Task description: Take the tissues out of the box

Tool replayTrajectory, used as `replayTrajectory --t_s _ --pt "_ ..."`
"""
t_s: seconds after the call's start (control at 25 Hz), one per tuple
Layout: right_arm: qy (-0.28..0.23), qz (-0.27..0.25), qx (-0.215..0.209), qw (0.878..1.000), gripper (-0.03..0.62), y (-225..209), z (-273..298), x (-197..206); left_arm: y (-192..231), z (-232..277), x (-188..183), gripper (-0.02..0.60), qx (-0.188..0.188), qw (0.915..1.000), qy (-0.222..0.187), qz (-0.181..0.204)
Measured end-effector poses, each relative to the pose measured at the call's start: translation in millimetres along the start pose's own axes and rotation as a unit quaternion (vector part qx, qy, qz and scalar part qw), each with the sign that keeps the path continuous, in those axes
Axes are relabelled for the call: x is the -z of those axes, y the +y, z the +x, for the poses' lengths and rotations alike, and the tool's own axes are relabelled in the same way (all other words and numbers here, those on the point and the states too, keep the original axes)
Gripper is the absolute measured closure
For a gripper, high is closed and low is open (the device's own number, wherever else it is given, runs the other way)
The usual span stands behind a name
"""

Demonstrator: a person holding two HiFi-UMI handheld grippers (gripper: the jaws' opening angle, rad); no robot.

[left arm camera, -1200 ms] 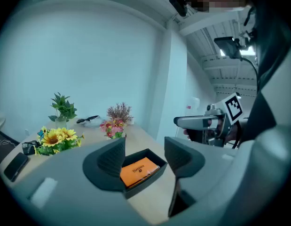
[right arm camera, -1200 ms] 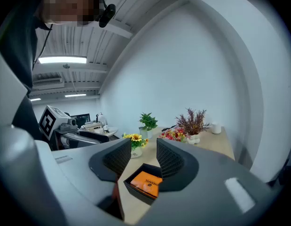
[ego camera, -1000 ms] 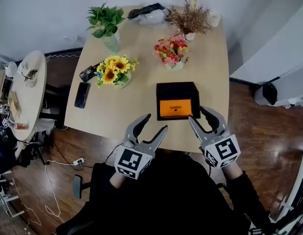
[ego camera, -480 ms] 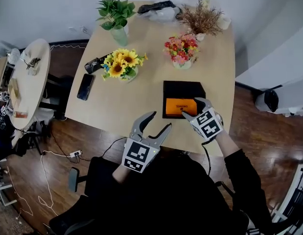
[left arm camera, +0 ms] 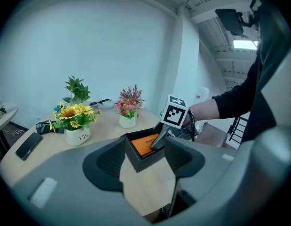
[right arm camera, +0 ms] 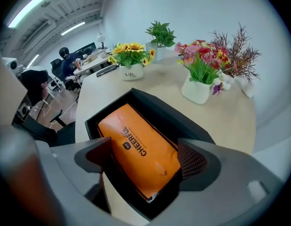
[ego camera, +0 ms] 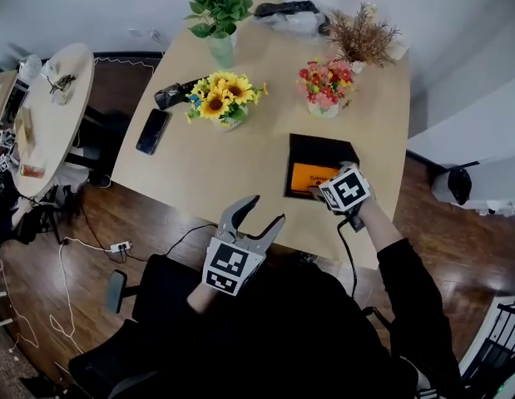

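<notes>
Change: right gripper (right arm camera: 144,157) advanced over box (right arm camera: 159,112), jaws opening | between jaws: tissue pack (right arm camera: 136,149), unclamped | left gripper (ego camera: 269,209): spread, empty | judged: grasp imminent

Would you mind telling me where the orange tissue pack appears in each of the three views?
Head view: the orange tissue pack lies right of centre, inside the black box.
Left gripper view: the pack is at the centre, in the box.
Right gripper view: the pack fills the lower centre.
Shared landmark: the sunflowers.
</notes>
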State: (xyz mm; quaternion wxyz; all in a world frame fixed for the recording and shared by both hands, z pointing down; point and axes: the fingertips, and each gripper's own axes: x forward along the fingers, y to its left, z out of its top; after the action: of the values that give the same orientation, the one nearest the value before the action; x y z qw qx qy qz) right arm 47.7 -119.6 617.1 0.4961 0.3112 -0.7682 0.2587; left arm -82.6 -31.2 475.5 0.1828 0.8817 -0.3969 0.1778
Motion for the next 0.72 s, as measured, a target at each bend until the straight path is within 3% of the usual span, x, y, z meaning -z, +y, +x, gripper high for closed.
replayTrajectory --t_s 0.2,0.4,0.72 --pt "0.041 0.006 0.009 0.999 0.151 1.1 4.8 1.2 6.7 -8.4 3.7 0.334 -0.008 0.9999 -0.004 -0.01" --pt "0.049 0.002 -0.003 0.999 0.182 7.7 6.9 -0.4 10.0 -11.8 8.7 0.334 -0.006 0.9999 -0.003 -0.015" --pt "0.043 0.008 0.021 0.999 0.311 5.7 0.1 3.8 15.9 -13.2 8.5 0.334 0.004 0.9999 -0.003 -0.013"
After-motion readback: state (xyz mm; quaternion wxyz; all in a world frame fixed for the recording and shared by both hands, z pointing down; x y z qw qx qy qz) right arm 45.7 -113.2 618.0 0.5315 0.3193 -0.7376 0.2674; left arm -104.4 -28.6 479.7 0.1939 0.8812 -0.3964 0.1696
